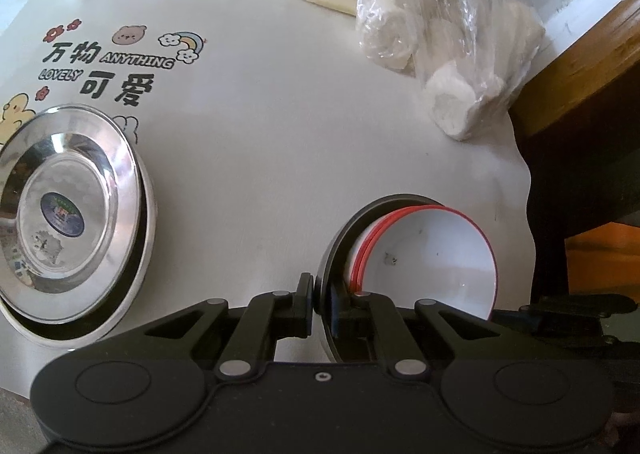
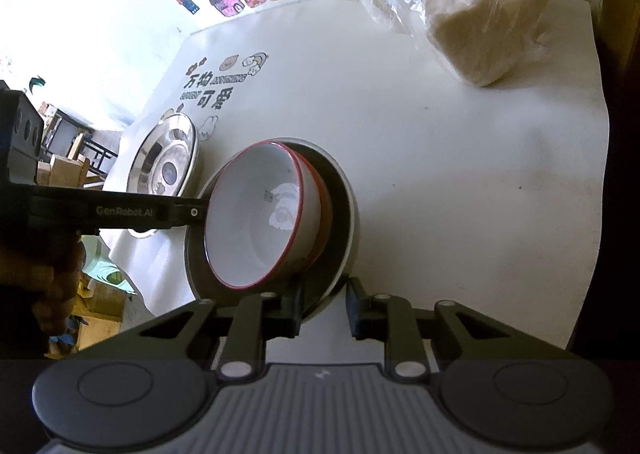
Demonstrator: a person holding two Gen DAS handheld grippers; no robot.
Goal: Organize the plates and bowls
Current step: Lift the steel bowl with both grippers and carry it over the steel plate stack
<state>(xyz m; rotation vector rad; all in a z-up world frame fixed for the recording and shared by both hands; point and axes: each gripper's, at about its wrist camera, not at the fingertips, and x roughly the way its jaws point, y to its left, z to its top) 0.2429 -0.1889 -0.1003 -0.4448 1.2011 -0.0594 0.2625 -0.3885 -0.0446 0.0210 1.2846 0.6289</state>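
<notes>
Two grippers work on one stack of bowls near the right edge of the table (image 1: 280, 157). The stack is a dark bowl (image 2: 340, 213) with red-rimmed white bowls (image 1: 436, 254) nested inside it, and it looks tilted. The left gripper (image 1: 322, 304) is closed tight on the rim of the dark bowl, one finger outside the wall and one inside. The right gripper (image 2: 324, 310) stands partly open around the opposite rim; its left finger seems to touch the wall, the other finger is apart from it, so it does not clamp.

Steel plates (image 1: 76, 213) lie stacked at the left of the table, well apart from the bowls. A plastic bag (image 1: 436, 49) with white rolls lies at the far right.

The bowls look stiff, smooth and rather light, probably melamine or enamel, so the glossy wall may slip between the pads. The inner bowls sit loose and could slide out if the stack tilts more. The rim is the good place to hold, with one finger on each side of the wall, and a grip on both sides of the stack would keep it level.
</notes>
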